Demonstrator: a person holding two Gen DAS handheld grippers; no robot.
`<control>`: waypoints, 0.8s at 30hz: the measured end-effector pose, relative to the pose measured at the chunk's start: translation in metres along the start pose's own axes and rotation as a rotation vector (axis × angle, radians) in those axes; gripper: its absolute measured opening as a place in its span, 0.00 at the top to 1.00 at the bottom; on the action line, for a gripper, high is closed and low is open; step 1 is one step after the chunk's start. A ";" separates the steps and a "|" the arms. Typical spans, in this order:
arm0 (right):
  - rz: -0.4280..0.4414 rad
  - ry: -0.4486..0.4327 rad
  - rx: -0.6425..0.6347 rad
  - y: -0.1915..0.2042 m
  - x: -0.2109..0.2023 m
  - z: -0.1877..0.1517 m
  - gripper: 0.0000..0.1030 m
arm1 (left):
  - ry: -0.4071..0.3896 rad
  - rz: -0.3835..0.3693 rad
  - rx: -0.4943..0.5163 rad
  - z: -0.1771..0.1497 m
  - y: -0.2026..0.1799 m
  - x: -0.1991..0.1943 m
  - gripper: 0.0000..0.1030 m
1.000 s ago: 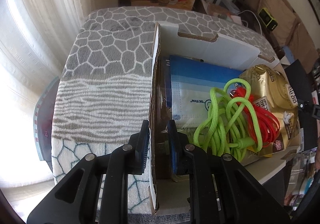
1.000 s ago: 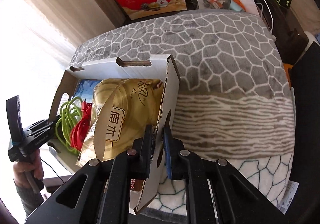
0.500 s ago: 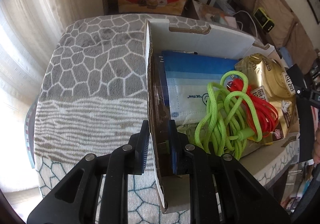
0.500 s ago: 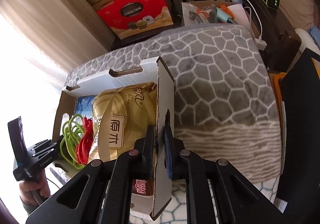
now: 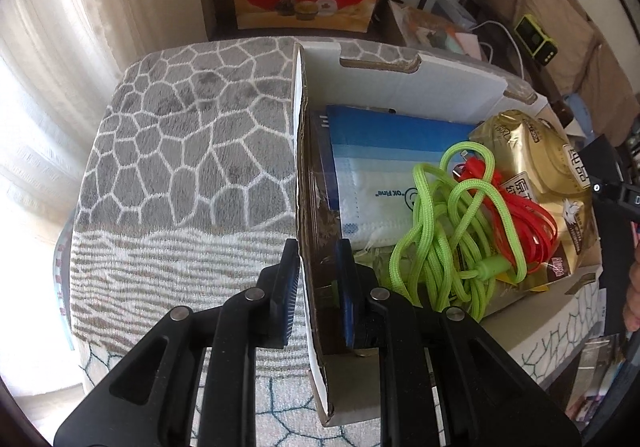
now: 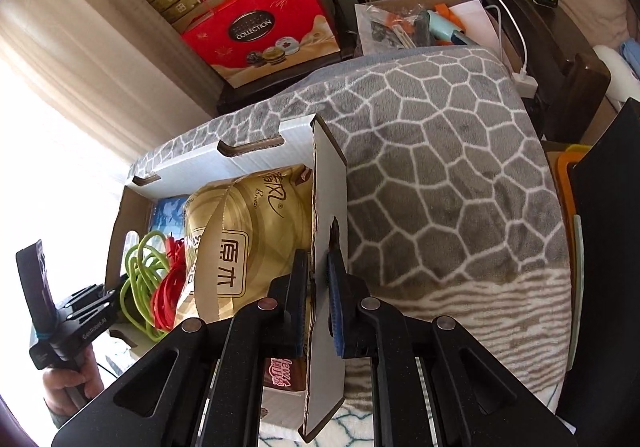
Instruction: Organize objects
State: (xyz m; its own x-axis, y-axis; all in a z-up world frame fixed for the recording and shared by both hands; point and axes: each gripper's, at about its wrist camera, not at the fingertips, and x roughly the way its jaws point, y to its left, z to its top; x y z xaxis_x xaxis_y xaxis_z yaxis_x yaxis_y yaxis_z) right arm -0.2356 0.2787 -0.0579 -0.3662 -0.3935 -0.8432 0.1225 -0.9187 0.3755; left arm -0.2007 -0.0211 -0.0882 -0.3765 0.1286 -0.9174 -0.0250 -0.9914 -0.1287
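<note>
- On a grey blanket [image 5: 192, 151] patterned with white cells sits an open cardboard box [image 5: 420, 87], its long axis running across from one gripper to the other, with the handle-slot wall on the far side.
- At the box's left end wall, the left gripper [image 5: 316, 299] has its jaws drawn nearly together on the cardboard, one pad outside and one inside the box.
- At the opposite end wall, the right gripper [image 6: 318, 303] pinches the cardboard the same way, jaws almost closed, the wall standing upright between the pads.
- Inside the box lie a coiled green cord [image 5: 448, 231], a red cord [image 5: 516, 219] tangled with it, a gold bag [image 6: 248, 231] and a blue and white packet [image 5: 384, 167] lying flat under the cords.
- The packet's near end is covered by the cords, and in the right wrist view only a corner of it shows behind the gold bag.
- A small brown and pink pack [image 6: 280, 375] under the gold bag is mostly hidden by the right gripper's fingers [image 6: 298, 299]; its print cannot be read in full.
- The box's near wall is cut off behind both grippers' black frames.
- From the right wrist view, a person's hand [image 6: 70, 383] holds the left gripper's handle, partly cropped by the lens edge.
- Beyond the blanket stands a red gift box [image 6: 260, 31].
</note>
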 end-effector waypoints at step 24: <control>-0.177 -0.285 -0.162 0.053 -0.072 -0.076 0.16 | -0.281 0.033 -0.052 -0.060 0.001 -0.093 0.05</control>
State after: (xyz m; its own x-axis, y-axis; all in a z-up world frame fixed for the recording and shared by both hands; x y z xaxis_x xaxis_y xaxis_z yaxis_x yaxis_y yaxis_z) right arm -0.1324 0.2558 -0.0067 -0.6341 -0.2238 -0.7402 0.1707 -0.9741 0.1484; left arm -0.1101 -0.0326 -0.0254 -0.6184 0.0769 -0.7821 0.0363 -0.9913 -0.1262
